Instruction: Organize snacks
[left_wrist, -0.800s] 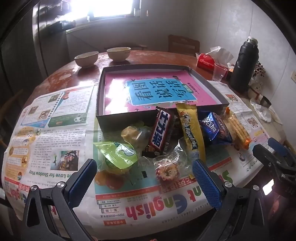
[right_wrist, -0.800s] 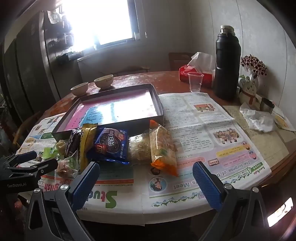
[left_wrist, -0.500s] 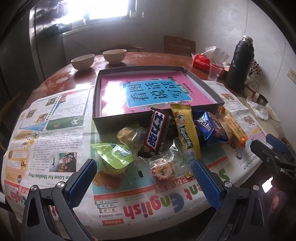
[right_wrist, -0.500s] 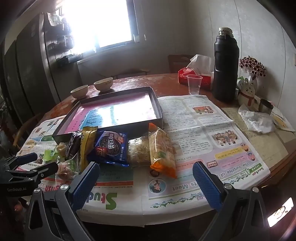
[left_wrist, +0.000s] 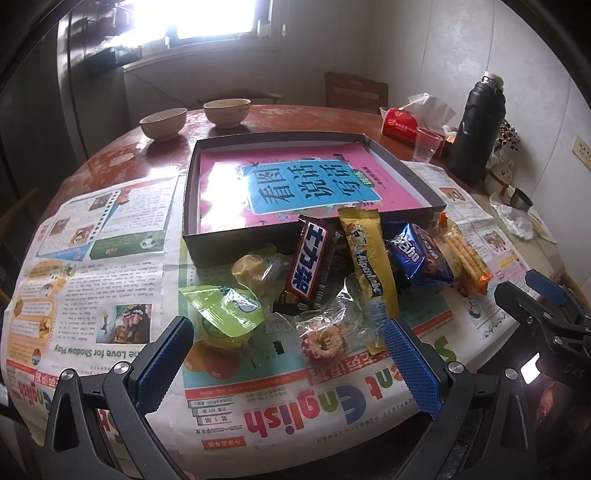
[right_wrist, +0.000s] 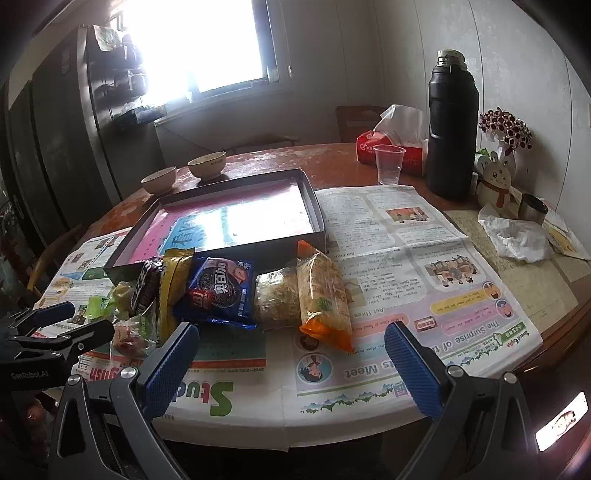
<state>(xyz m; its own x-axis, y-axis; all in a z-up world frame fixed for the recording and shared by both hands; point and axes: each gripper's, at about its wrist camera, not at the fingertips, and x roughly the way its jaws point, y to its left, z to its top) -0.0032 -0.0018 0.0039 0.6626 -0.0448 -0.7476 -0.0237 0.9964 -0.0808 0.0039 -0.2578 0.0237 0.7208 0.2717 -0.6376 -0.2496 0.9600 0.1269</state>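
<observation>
Low in both frames, the left gripper (left_wrist: 288, 354) and right gripper (right_wrist: 291, 354) gape wide and hold nothing, much as they did a moment ago; only the view has drifted slightly, so no sorting has begun. At mid-frame the snacks (left_wrist: 332, 266) lie heaped on newspaper (left_wrist: 110, 258). Above them, the dark box (left_wrist: 207, 243) holds none.

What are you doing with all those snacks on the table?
A person holds two grippers and is about to tidy the snacks. The left gripper and right gripper both hover open, holding nothing. The Snickers bar, blue Oreo pack and jelly cup lie piled on newspaper before the dark tray. No snack lies flat inside yet.
</observation>
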